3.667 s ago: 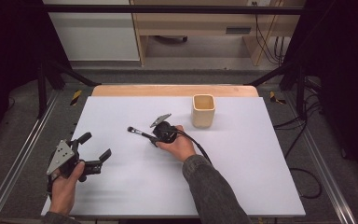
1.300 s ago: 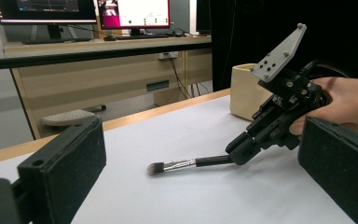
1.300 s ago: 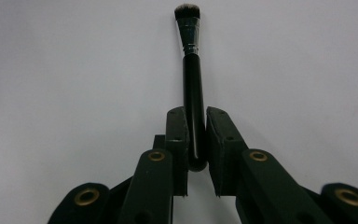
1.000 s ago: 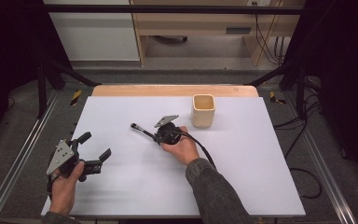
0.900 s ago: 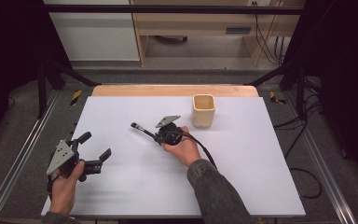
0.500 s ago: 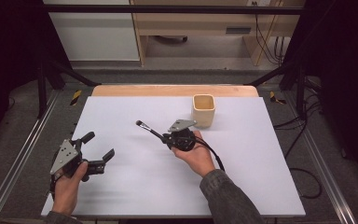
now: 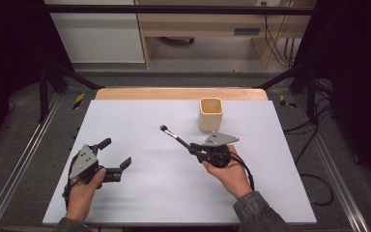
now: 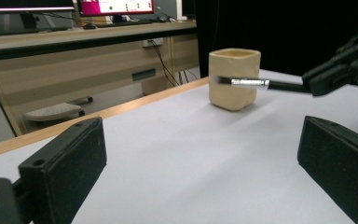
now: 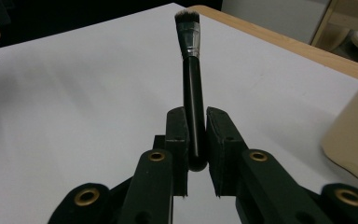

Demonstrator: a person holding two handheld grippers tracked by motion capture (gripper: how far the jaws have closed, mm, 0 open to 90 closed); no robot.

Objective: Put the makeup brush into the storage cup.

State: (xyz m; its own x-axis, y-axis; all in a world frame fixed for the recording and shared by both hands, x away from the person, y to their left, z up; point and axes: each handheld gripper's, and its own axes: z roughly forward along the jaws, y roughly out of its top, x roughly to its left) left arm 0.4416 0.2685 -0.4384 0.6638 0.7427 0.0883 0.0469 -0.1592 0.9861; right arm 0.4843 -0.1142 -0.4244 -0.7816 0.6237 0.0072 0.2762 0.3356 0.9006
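The right gripper (image 7: 193, 148) clamps a black-handled makeup brush (image 7: 176, 138) by the lower end of its handle, both pads pressed against it; in the right gripper view the brush (image 9: 190, 88) stands straight out past the fingertips, bristles at the far end, above the white table (image 7: 140, 121). A cream square cup (image 7: 210, 114) stands near, just beyond that gripper. The left gripper (image 7: 118, 154) hangs well apart from the brush, its fingers (image 8: 65, 163) spread wide with nothing between them.
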